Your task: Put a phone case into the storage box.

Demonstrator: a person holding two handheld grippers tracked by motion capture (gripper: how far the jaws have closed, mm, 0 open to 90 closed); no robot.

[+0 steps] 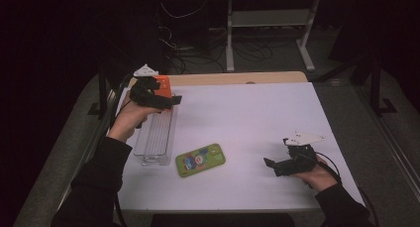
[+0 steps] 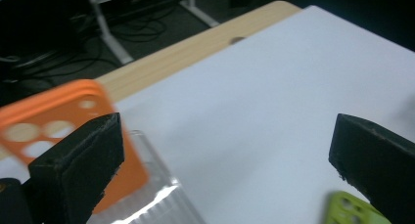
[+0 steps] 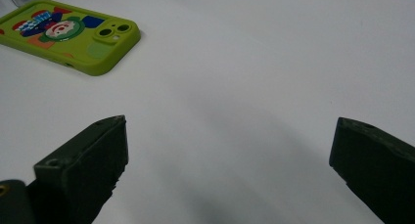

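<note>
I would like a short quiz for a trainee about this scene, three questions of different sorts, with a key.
1. True or false: the left gripper is shut on the orange phone case.
2. Which thing lies nearest the right gripper? A) the green phone case B) the orange phone case C) the clear tray
3. Fill in: the orange phone case sits at the clear tray's ___ end.

Key: 1 false, its jaws are wide apart; 2 A; 3 far.

We can read no text, brand or number anywhere. The green phone case (image 3: 68,35), at ten o'clock in the right gripper view, carries a cartoon picture whose blue-and-white lettering is too blurred to make out.
</note>
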